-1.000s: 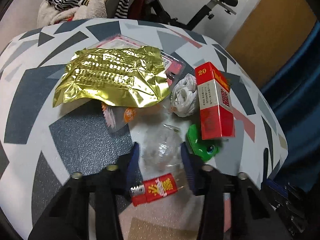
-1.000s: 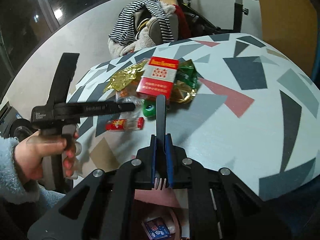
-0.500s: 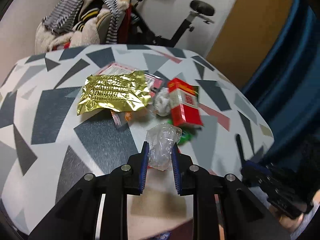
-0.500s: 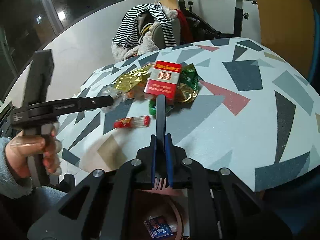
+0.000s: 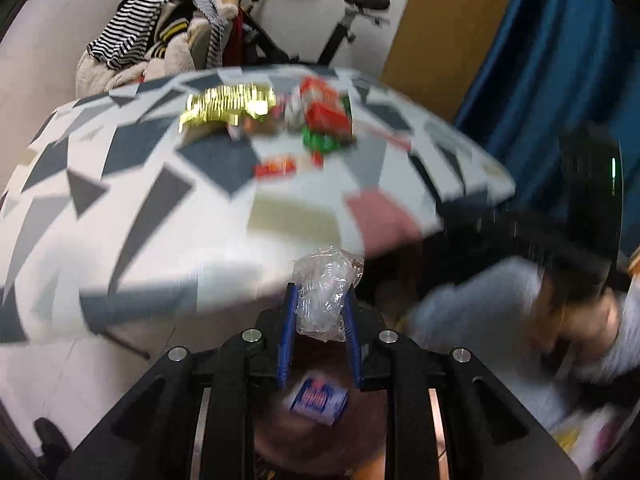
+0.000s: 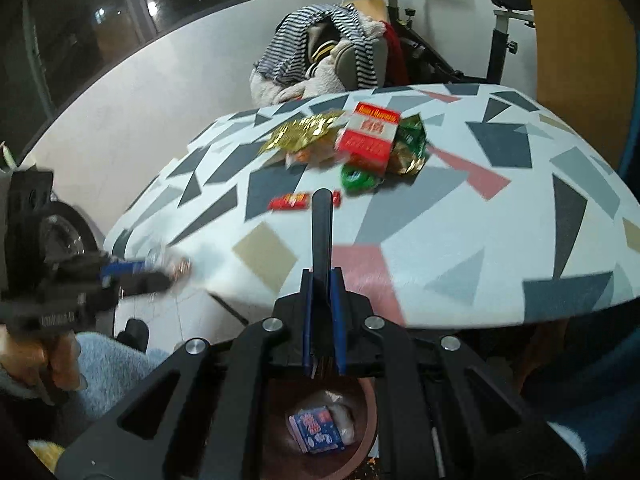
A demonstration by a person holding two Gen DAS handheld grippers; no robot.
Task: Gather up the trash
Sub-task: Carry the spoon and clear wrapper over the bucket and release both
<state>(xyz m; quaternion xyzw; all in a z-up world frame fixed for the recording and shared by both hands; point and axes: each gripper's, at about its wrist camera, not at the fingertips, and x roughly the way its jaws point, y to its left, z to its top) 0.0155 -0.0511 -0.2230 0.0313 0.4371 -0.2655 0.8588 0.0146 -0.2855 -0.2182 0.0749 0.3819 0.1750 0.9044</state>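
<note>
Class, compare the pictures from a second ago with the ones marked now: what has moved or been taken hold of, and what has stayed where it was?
The left tongs shut on the crumpled clear plastic wrapper, lifted it off the table and pulled it back past the edge, toward the brown bin below. The right tongs stayed shut on the black fork. The red cigarette box, gold foil bag and red lighter stayed put.

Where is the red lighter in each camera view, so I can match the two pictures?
Left wrist view: the red lighter lies on the table, upper middle, just below the trash pile.
Right wrist view: the red lighter lies mid-frame, partly behind the right tool's black fork.
Shared landmark: the red box in the pile beyond it.
</note>
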